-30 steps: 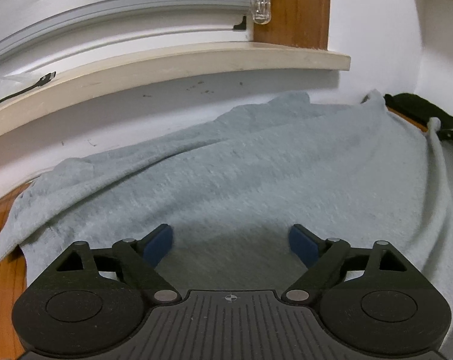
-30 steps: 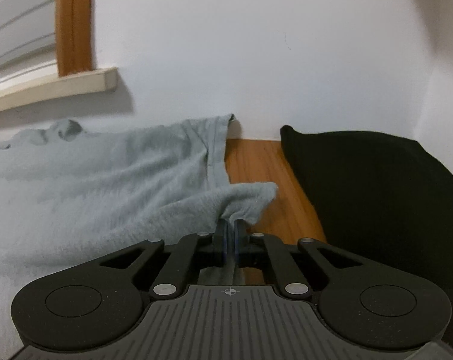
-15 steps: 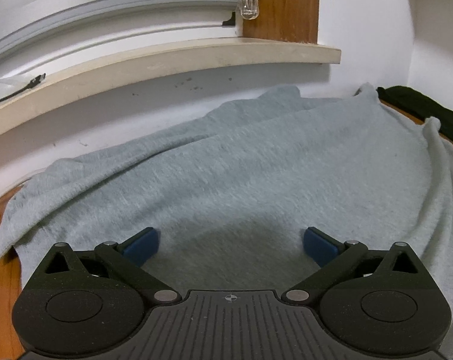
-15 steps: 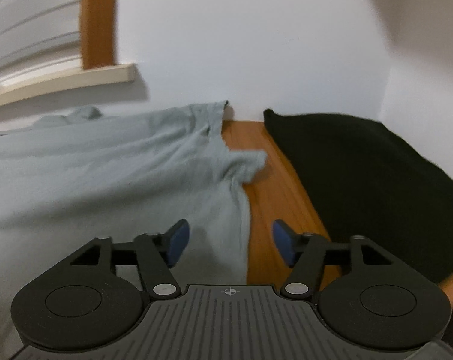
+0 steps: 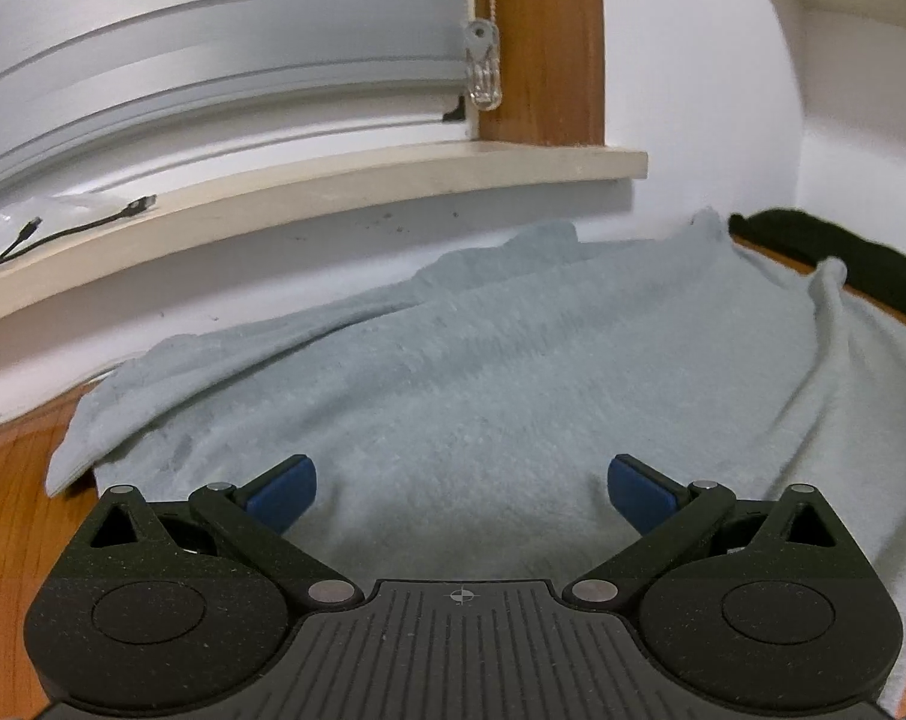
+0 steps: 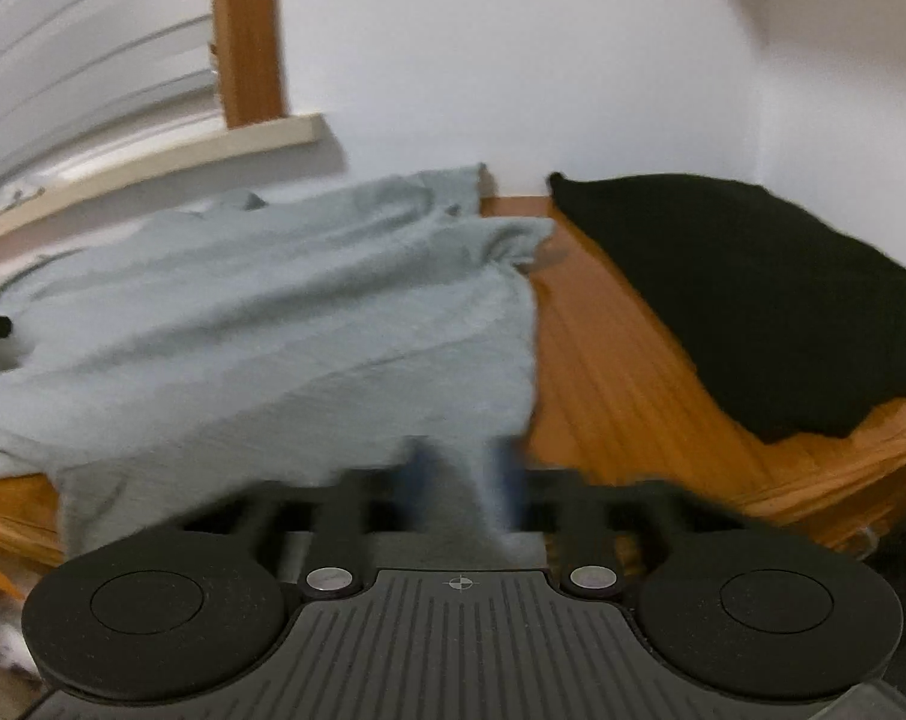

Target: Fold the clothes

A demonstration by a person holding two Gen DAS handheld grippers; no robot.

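Right wrist view blurs its jaws over the grey shirt, grip unclear; left jaws gape.

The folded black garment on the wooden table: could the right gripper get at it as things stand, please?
Probably yes. The folded black garment lies uncovered ahead-right of the right gripper, with bare wooden table between them.

Right tool motion-blurred; its grip on grey garment unclear.

pale grey-blue plain shirt on an orange-brown wood-grain table; black plain garment; black hand-held gripper with blue pads.
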